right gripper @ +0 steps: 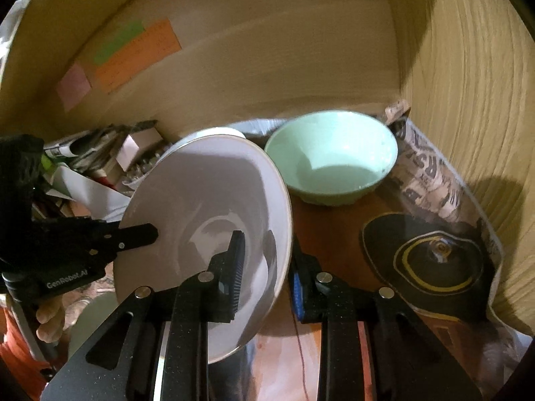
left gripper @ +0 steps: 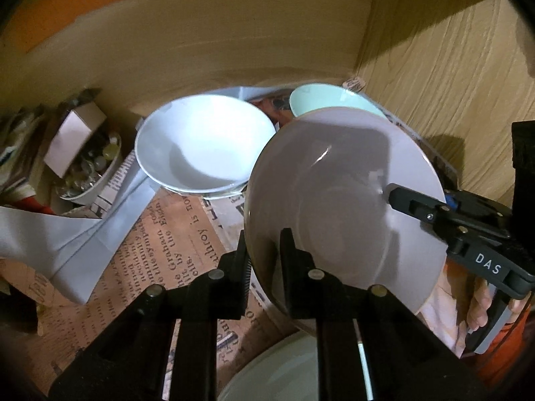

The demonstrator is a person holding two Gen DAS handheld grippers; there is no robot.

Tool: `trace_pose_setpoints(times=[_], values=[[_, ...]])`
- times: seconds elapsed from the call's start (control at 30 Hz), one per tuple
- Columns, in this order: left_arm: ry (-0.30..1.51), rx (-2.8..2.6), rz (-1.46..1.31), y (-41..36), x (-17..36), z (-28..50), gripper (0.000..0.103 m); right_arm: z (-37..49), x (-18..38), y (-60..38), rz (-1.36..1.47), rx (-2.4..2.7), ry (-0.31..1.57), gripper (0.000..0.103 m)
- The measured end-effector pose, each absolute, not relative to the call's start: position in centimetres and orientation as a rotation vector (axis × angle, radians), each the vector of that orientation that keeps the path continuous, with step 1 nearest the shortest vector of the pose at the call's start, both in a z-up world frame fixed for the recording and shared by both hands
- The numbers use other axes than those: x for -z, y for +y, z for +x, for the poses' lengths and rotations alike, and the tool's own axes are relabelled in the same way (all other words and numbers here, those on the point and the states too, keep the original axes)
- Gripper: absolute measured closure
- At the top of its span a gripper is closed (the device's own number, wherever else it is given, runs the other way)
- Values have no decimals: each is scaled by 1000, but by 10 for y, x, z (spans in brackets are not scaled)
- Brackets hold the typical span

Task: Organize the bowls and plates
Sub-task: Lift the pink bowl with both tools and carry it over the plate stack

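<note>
I have the grey plate clamped from 2 sides. My left gripper is closed on the plate's near-left rim, 1 finger over the face and 1 behind the edge. My right gripper is pinched on the opposite rim the same way, its inner finger lying on the plate's face, the other behind the edge. The plate is tilted, face toward me, lifted off the newspaper lining below the fingers.

Beyond the left fingertips, just past the plate's rim, sits a white bowl nested on another. Ahead of the right fingertips and slightly to their right stands a mint-green bowl, upright, close to the plate's far rim; I cannot tell if they touch. Right of the right fingers, a black lid with yellow rings lies flat. Under my left gripper, the edge of a pale plate shows.
</note>
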State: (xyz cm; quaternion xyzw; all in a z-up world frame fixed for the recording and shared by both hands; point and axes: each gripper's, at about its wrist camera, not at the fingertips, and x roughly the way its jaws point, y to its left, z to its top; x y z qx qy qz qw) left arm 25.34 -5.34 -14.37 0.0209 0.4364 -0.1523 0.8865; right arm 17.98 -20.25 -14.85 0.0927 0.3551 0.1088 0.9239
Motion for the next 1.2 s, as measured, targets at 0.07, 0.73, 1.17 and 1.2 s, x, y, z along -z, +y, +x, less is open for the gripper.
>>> trace_pose_setpoints(times=[0.07, 0.73, 1.17, 1.2], values=[[894, 304, 40, -52, 139, 249, 88, 175, 142, -199, 177, -222, 709, 81], [756, 241, -42, -13, 104, 195, 87, 142, 108, -157, 130, -304, 604, 81], [710, 175, -74, 14, 103, 160, 87, 131, 108, -121, 118, -377, 603, 81], [708, 171, -76, 16, 104, 157, 87, 130, 108, -118, 117, -381, 603, 81]])
